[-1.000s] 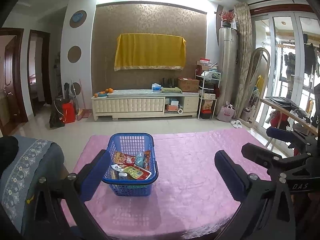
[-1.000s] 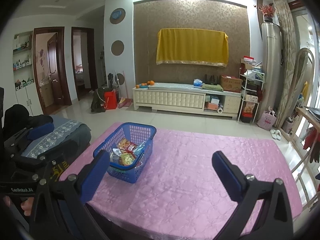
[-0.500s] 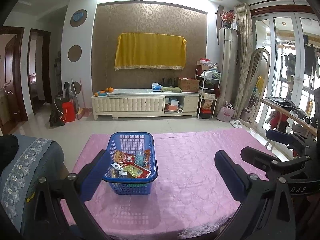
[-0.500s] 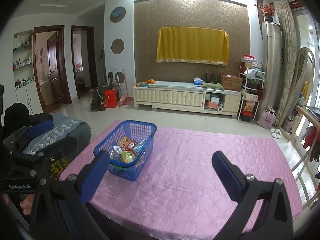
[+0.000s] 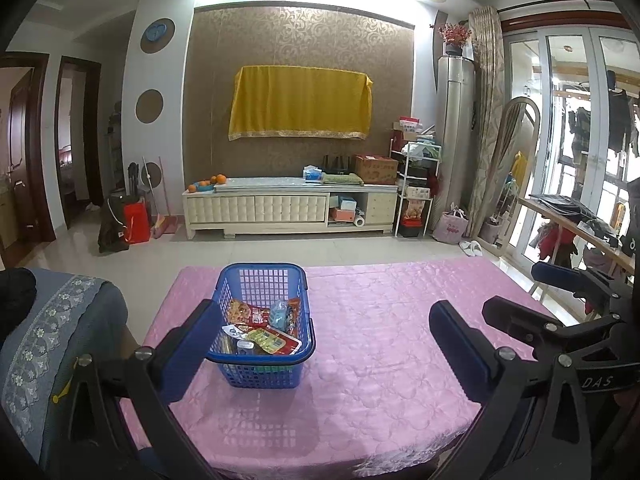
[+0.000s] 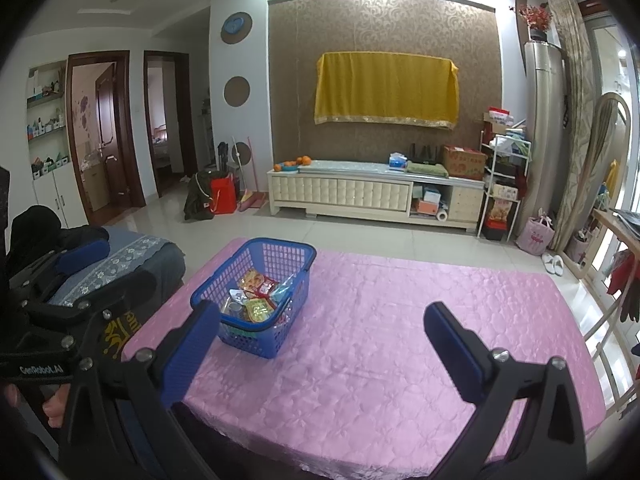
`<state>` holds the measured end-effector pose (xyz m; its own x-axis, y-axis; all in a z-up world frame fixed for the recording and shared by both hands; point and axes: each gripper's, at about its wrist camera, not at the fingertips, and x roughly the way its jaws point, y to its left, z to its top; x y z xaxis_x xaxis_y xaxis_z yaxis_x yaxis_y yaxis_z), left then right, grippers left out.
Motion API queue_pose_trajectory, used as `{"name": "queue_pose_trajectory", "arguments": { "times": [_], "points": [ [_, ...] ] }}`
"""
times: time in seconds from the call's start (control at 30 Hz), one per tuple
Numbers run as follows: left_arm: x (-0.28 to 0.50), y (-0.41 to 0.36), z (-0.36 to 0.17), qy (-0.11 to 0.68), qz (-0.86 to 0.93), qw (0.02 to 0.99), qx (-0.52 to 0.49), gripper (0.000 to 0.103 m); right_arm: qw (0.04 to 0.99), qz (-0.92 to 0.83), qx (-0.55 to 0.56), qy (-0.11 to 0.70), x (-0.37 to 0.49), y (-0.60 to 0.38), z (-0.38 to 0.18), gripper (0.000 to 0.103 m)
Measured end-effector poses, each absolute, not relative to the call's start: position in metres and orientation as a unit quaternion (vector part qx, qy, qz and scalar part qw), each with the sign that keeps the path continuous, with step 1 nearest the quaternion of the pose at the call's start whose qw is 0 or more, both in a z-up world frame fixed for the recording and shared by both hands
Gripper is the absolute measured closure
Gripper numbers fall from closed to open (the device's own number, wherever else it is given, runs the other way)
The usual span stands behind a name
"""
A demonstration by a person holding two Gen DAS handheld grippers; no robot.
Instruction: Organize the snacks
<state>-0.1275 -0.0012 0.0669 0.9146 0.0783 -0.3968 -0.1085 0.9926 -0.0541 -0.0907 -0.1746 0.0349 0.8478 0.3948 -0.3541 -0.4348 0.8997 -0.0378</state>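
Table: the table in front of me, covered all over by a pink quilted cloth.
On it: one blue plastic basket near my left edge, snack packets piled inside.

A blue basket stands on the bench, which is covered in a pink quilted cloth, toward its left side. Inside lie several snack packets, red, yellow and pale blue; their labels are too small to read. The left gripper is spread wide and empty above the near edge, its left finger overlapping the basket's near left corner in this view. At the right edge, the right gripper shows side-on, seemingly parted too.
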Motion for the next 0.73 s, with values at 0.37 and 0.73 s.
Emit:
{"name": "queue_pose_trajectory", "arguments": {
  "times": [0.37, 0.73],
  "points": [
    [-0.1301, -0.0019, 0.0685, 0.203, 0.054, 0.977, -0.036, 0.0, 0.959, 0.22, -0.056, 0.172, -0.0951, -0.1722, 0.0352, 0.0],
    [-0.1327, -0.0008, 0.069, 0.2, 0.056, 0.978, -0.034, 0.0, 0.958, 0.223, -0.056, 0.171, -0.0963, -0.171, 0.0372, 0.0]
  ]
}}
